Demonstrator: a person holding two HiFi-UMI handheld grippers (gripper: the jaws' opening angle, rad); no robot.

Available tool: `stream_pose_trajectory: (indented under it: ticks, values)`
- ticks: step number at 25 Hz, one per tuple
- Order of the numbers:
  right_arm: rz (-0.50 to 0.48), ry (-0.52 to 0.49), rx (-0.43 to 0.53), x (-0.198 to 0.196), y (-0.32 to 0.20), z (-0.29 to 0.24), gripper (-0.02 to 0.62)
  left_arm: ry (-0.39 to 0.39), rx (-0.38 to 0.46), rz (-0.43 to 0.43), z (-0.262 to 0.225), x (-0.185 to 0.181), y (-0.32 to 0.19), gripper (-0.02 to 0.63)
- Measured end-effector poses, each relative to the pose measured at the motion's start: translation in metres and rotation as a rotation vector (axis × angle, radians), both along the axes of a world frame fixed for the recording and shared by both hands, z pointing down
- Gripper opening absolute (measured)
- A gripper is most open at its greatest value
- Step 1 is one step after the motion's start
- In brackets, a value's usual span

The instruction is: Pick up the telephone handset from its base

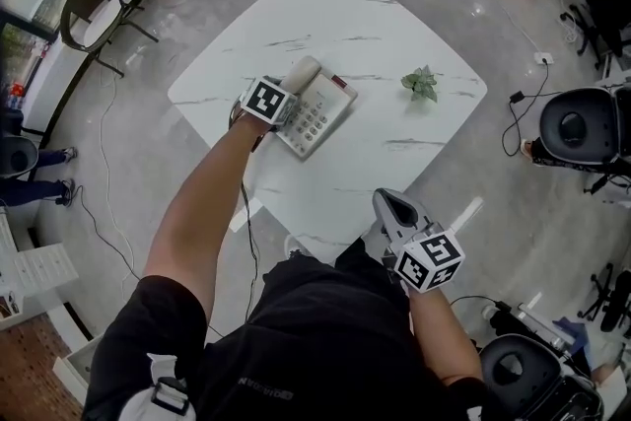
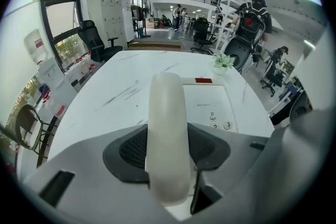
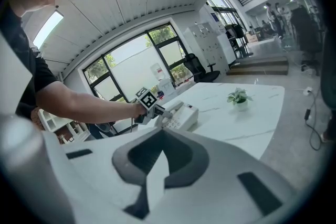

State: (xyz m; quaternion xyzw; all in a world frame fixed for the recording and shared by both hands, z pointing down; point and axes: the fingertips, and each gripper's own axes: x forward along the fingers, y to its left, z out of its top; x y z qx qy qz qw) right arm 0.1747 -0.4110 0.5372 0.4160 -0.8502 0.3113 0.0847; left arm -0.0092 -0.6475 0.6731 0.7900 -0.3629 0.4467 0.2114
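Left gripper (image 1: 284,105) clamped on the cream plastic handset (image 2: 167,113), not yet lifted off its pale grey base (image 1: 327,109). Right gripper (image 1: 393,205) closed, empty.

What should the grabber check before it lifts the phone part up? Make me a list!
1. Handset between the jaws of the left gripper: ok, a pad sits against each side.
2. Handset lying on the base: ok, not lifted yet.
3. Base flat on the table: ok.
4. Phone cord free to follow the handset: cannot tell, it is hidden.
5. Nothing close by to bump: ok, the little plant stands well apart.
6. Right gripper out of the way: ok, shut, empty, held back by the person's body.
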Motion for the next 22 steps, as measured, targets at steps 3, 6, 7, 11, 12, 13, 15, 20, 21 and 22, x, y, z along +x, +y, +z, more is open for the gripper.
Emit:
stream_pose_trajectory:
  ticks: [3, 6, 7, 11, 12, 13, 15, 20, 21, 22]
  values:
    - [0.017, 0.014, 0.018, 0.002, 0.004, -0.007, -0.002, -0.021, 0.026, 0.001, -0.011, -0.002, 0.001, 0.212]
    - [0.04, 0.02, 0.035, 0.002, 0.01, -0.013, -0.002, -0.013, 0.024, -0.005, -0.028, -0.006, 0.01, 0.212]
    - [0.046, 0.022, 0.039, 0.0, 0.013, -0.015, -0.002, -0.006, 0.009, -0.01, -0.032, -0.008, 0.017, 0.212]
    - [0.052, 0.029, 0.053, -0.011, 0.028, -0.023, -0.002, 0.059, 0.025, -0.031, -0.06, -0.018, 0.036, 0.212]
    - [0.055, 0.03, 0.056, -0.014, 0.032, -0.024, -0.002, 0.089, 0.04, -0.035, -0.069, -0.018, 0.041, 0.212]
    - [0.058, 0.029, 0.059, -0.016, 0.035, -0.026, -0.002, 0.121, 0.052, -0.041, -0.078, -0.019, 0.046, 0.212]
    - [0.065, 0.02, 0.062, -0.022, 0.04, -0.031, -0.002, 0.183, 0.073, -0.047, -0.098, -0.02, 0.057, 0.212]
    - [0.083, -0.008, 0.089, -0.041, 0.058, -0.043, -0.002, 0.265, 0.147, -0.006, -0.141, -0.034, 0.089, 0.212]
    - [0.08, -0.011, 0.101, -0.045, 0.062, -0.046, -0.002, 0.283, 0.159, -0.003, -0.148, -0.037, 0.097, 0.212]
    - [0.075, -0.011, 0.111, -0.05, 0.066, -0.047, -0.002, 0.302, 0.164, -0.006, -0.154, -0.041, 0.107, 0.212]
